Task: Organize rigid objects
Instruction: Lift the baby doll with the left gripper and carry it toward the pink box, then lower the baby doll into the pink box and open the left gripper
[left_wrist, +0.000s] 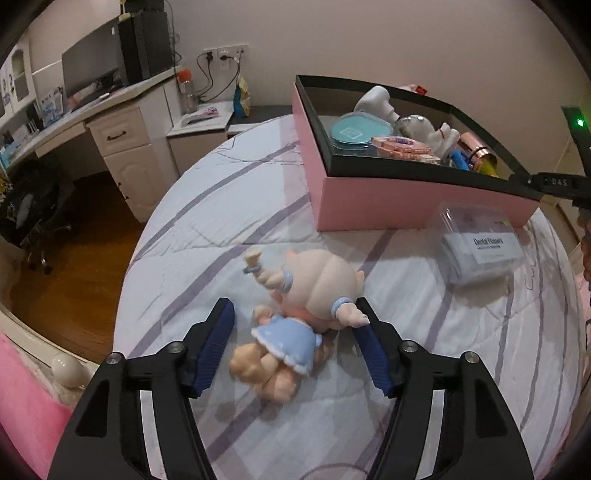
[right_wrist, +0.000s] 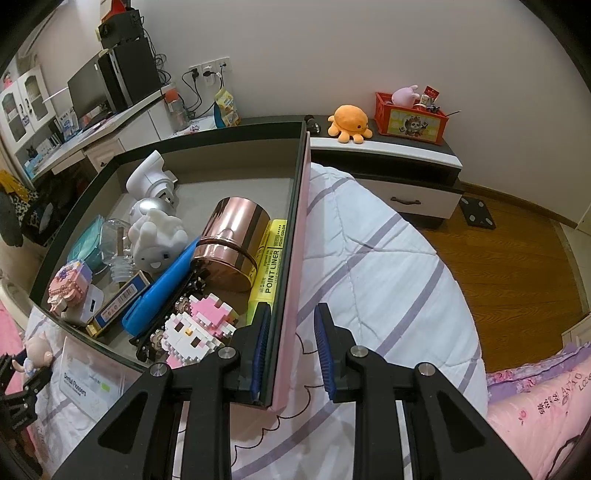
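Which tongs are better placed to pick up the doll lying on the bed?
Left. The left tongs already straddle the doll, pads open on either side of it. The right tongs straddle the wall of the pink box, seemingly steadying it.

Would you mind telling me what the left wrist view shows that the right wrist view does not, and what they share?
Only the left wrist view shows the whole doll in a blue dress lying on the bed between the left tool's open fingers.

Only the right wrist view shows the orange plush octopus, the red crate and the right tool straddling the pink box's wall.

Both show the pink box, the copper tin in it, and the dental flossers pack beside it.
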